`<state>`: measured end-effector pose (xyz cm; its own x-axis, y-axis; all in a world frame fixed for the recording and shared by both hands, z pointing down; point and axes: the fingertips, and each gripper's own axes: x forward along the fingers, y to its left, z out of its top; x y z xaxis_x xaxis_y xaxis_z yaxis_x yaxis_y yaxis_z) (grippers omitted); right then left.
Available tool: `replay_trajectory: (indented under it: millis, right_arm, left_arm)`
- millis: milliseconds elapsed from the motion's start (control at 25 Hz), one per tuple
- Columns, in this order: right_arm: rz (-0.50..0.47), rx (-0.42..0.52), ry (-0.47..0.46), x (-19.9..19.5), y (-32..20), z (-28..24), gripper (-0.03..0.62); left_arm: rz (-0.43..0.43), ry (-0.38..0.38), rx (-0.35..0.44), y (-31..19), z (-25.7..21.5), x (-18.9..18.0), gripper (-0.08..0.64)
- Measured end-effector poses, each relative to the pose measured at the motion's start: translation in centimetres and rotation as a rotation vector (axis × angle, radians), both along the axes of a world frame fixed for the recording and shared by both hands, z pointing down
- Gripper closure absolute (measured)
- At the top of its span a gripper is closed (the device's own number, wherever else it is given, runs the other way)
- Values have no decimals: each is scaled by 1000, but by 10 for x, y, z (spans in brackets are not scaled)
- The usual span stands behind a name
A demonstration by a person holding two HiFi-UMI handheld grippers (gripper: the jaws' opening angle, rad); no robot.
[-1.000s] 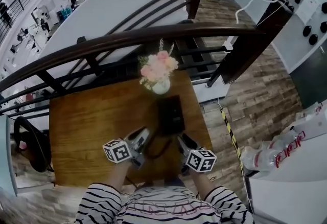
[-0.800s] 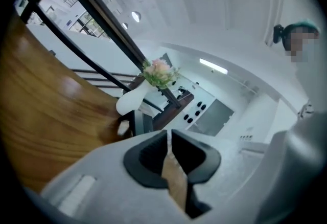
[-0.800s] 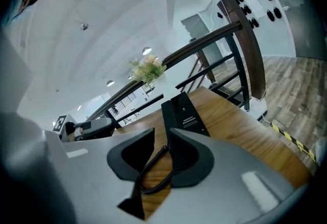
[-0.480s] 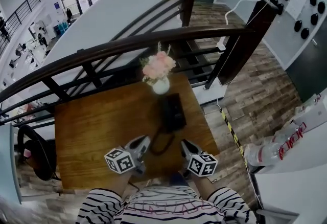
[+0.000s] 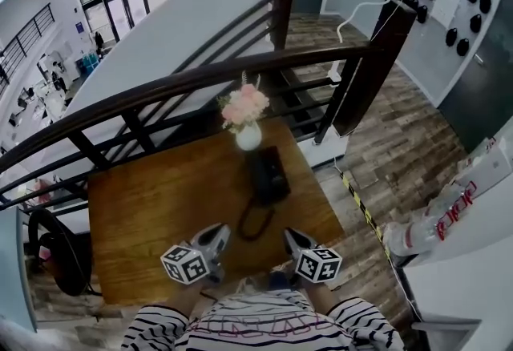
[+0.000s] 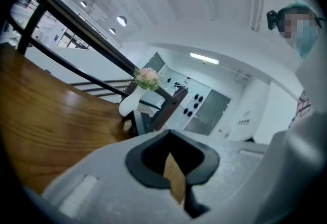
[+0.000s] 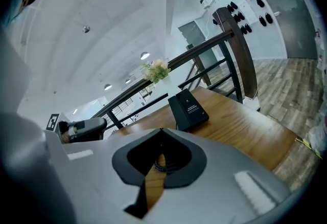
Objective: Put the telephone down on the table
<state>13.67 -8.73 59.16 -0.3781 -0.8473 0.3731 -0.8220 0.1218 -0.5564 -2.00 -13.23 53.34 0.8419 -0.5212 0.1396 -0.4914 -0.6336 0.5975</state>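
Observation:
The black telephone (image 5: pixel 268 175) lies flat on the wooden table (image 5: pixel 152 205), right of middle, with its cord (image 5: pixel 252 221) looped toward me. It also shows in the left gripper view, telephone (image 6: pixel 138 121), and in the right gripper view, telephone (image 7: pixel 189 109). My left gripper (image 5: pixel 220 232) hovers near the table's front edge, left of the cord, shut and empty. My right gripper (image 5: pixel 291 236) sits right of the cord, also shut and empty. Neither touches the telephone. From the right gripper view the left gripper (image 7: pixel 82 128) is visible off to the side.
A white vase of pink flowers (image 5: pixel 247 115) stands just behind the telephone at the table's far edge. A dark wooden railing (image 5: pixel 200 77) runs behind the table. At the right is a white counter with bottles (image 5: pixel 425 229). A dark bag (image 5: pixel 60 253) hangs left of the table.
Both grippers have drawn back from the telephone toward the table's front edge, and their jaws have shut. The telephone stays flat on the table.

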Motion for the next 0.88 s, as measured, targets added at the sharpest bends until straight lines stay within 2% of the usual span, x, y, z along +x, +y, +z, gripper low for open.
replay_trajectory:
  millis: [200, 560, 880]
  right_arm:
    - [15, 8, -3, -9, 20, -6, 592]
    - [33, 42, 23, -23, 41, -18, 592]
    - [58, 40, 36, -24, 38, -21, 592]
  left_arm:
    - [0, -14, 24, 18, -8, -16, 558]
    - [24, -48, 94, 34, -12, -21, 558]
    - [20, -36, 82, 37, -9, -25, 558]
